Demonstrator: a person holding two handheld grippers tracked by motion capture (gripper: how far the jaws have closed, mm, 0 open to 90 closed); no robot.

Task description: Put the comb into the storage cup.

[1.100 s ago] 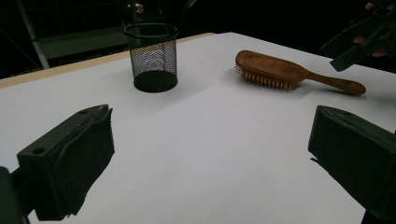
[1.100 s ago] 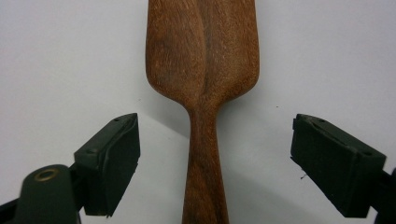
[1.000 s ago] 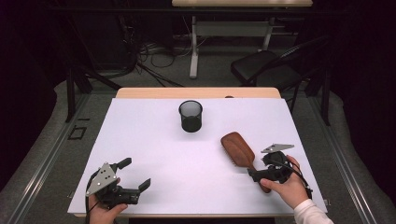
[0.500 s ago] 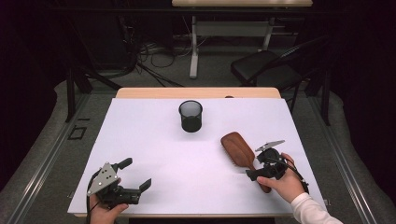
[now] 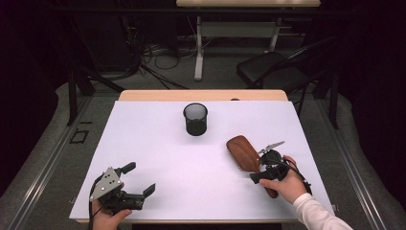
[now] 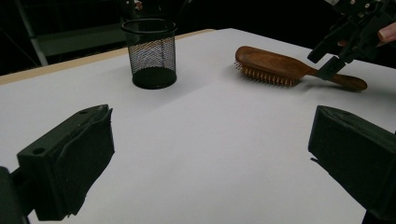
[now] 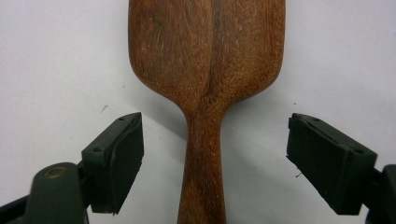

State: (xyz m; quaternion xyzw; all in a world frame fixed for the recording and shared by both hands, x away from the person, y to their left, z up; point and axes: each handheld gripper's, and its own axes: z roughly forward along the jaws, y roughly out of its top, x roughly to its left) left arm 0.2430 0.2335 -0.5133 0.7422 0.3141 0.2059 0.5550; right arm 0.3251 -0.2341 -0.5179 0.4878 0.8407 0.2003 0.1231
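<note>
Right hand (image 5: 287, 184) sits at the near right of the white table (image 5: 158, 143), sleeve entering from the bottom edge. We see it hold the right gripper (image 5: 262, 173) low over the handle of the wooden hairbrush (image 5: 244, 152), pointing left and slightly far, toward the brush head. In the right gripper view the handle runs straight up between the two black jaws; we note clear table on either side of it, so the jaws stand apart and the pads do not press the wood. They have just been closing a little, with the handle between them.

The hairbrush lies flat on the table, bristles down, at right of centre, head toward the far left and handle toward the near right. The black mesh cup (image 5: 195, 119) stands upright farther off, near the table's middle, well apart from the brush.

Left hand (image 5: 107, 218) rests at the near left edge, its left gripper (image 5: 141, 178) level and pointing right. Its jaws are wide apart with only bare table between them.
</note>
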